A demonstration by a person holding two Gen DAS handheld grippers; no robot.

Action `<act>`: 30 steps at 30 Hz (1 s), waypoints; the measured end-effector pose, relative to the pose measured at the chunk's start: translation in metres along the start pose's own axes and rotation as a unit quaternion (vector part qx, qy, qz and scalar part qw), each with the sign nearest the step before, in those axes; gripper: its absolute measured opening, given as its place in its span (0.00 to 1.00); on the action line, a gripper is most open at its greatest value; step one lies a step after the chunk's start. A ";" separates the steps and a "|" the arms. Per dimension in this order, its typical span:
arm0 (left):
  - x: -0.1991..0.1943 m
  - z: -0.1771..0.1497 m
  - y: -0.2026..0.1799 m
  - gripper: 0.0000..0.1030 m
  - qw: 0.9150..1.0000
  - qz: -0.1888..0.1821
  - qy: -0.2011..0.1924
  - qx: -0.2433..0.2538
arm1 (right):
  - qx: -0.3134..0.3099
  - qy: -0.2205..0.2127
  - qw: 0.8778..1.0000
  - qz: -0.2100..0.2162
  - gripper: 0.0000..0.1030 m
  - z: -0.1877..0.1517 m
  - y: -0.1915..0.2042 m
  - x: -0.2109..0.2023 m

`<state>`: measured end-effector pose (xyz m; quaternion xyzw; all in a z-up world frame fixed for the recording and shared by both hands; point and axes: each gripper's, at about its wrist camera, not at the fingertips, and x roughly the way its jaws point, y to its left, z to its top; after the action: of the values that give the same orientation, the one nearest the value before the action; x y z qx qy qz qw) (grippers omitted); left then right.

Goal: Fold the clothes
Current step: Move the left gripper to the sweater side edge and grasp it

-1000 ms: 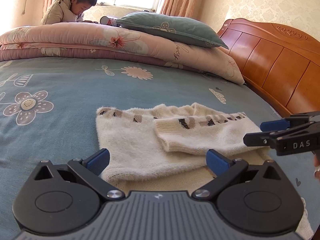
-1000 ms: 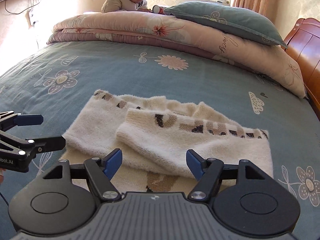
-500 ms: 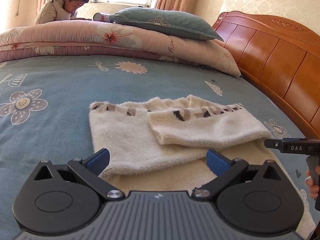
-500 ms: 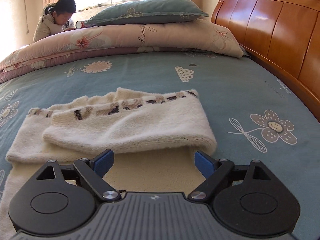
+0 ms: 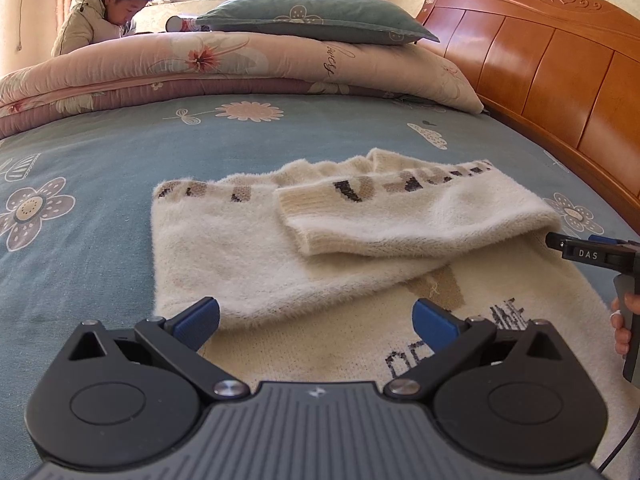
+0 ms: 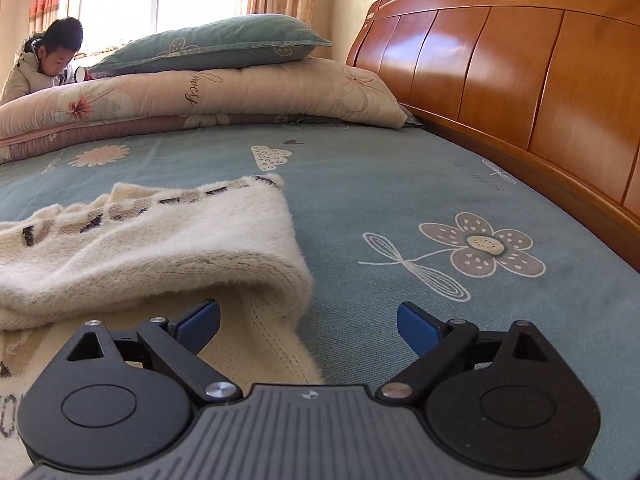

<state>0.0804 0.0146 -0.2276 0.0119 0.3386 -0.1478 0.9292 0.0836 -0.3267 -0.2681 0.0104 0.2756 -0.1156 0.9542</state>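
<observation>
A fluffy cream sweater [image 5: 256, 248] with a brown and black pattern lies flat on the blue flowered bedsheet [image 5: 100, 152], both sleeves folded across its body. The upper sleeve [image 5: 420, 216] lies crosswise with its cuff pointing left. My left gripper [image 5: 316, 320] is open, low over the sweater's near part, nothing between its blue pads. My right gripper [image 6: 308, 322] is open at the sweater's [image 6: 160, 240] right edge, its left pad over the seam and its right pad over bare sheet. From the left wrist view the right gripper [image 5: 584, 252] reaches in beside the sleeve fold.
A wooden headboard [image 6: 520, 80] runs along the right side. Folded pink quilts [image 5: 200, 64] and a green pillow [image 5: 320, 20] are stacked at the far end of the bed. A person in a beige jacket [image 5: 104, 16] leans there by the window.
Both grippers have come lower and closer to the sweater. The right gripper has swung to the sweater's right edge, so its view now faces the headboard side.
</observation>
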 end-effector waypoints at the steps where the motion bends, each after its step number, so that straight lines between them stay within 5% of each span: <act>1: 0.001 0.003 -0.008 0.99 1.000 0.001 -0.005 0.008 | -0.001 0.002 1.000 0.002 0.96 -0.001 -0.003 0.003; 9: 0.048 0.065 -0.107 0.99 0.992 -0.067 -0.056 0.087 | -0.040 -0.007 0.999 0.030 0.96 0.006 -0.014 0.020; 13: 0.096 0.073 -0.131 0.99 0.993 -0.057 -0.038 0.099 | -0.035 0.006 0.999 0.027 0.96 0.005 -0.025 0.030; 17: 0.143 0.055 -0.110 1.00 0.997 0.009 0.035 0.070 | -0.039 0.027 0.999 0.014 1.00 -0.001 -0.034 0.037; 19: 0.146 0.045 -0.086 1.00 0.999 -0.012 0.038 0.030 | -0.039 0.029 0.999 0.013 1.00 -0.001 -0.035 0.036; 22: 0.130 0.052 -0.081 0.99 0.998 0.017 0.045 0.036 | -0.039 0.031 0.999 0.012 1.00 -0.001 -0.036 0.036; 25: 0.098 0.062 -0.075 0.98 0.997 0.037 0.005 0.060 | -0.039 0.034 0.999 0.011 0.99 0.000 -0.038 0.036; 30: 0.071 0.077 -0.031 0.98 0.998 0.045 0.028 -0.021 | -0.043 0.028 0.998 0.042 0.99 0.004 -0.039 0.028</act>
<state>0.1711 -0.0438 -0.2105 0.0117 0.3663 -0.0983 0.9252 0.1001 -0.3715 -0.2779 -0.0161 0.3061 -0.0636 0.9497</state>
